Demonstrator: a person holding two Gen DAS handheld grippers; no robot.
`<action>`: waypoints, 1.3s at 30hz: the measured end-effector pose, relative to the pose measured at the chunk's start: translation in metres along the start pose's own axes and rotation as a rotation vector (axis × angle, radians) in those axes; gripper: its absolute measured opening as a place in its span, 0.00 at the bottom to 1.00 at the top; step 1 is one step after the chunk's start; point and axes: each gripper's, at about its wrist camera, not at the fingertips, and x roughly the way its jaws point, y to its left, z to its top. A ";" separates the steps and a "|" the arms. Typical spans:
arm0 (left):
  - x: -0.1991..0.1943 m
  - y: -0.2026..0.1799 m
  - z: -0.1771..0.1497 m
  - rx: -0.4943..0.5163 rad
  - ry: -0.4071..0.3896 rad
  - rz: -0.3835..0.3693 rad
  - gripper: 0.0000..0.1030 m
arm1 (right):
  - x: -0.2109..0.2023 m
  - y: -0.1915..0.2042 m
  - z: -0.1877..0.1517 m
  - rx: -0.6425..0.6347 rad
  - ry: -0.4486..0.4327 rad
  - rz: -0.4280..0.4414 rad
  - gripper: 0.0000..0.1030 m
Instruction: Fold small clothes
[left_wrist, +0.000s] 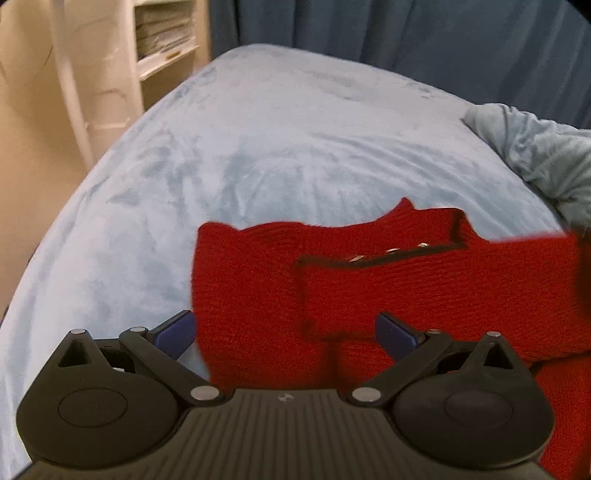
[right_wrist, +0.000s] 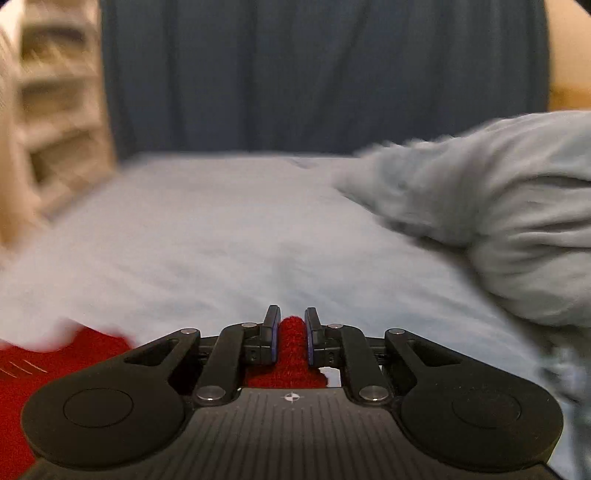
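Mid-fold, the right gripper (right_wrist: 291, 325) pinches an edge of the red knit garment (left_wrist: 369, 280) lying on the bed (left_wrist: 258, 129), the left gripper (left_wrist: 286, 330) spread wide above it, probably needing a corner next.

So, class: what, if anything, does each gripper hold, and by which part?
The right gripper pinches a bunched fold of the red garment; which part is unclear. The left gripper is open, holding nothing.

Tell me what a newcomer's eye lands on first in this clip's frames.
The bright red knit garment, spread on the pale blue blanket, fills the left wrist view in front of the open left gripper. In the right wrist view, the right gripper pinches a fold of that red knit, with a rumpled grey-blue cloth lying on the right.
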 end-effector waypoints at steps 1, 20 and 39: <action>0.001 0.002 0.000 -0.011 0.009 -0.002 1.00 | 0.018 -0.002 -0.009 0.020 0.082 -0.038 0.25; 0.061 -0.035 0.057 -0.098 0.161 -0.140 0.18 | -0.097 -0.058 -0.102 0.566 0.202 0.123 0.60; -0.067 -0.006 0.091 -0.176 -0.048 -0.288 0.00 | -0.070 -0.023 -0.111 0.269 -0.070 -0.145 0.48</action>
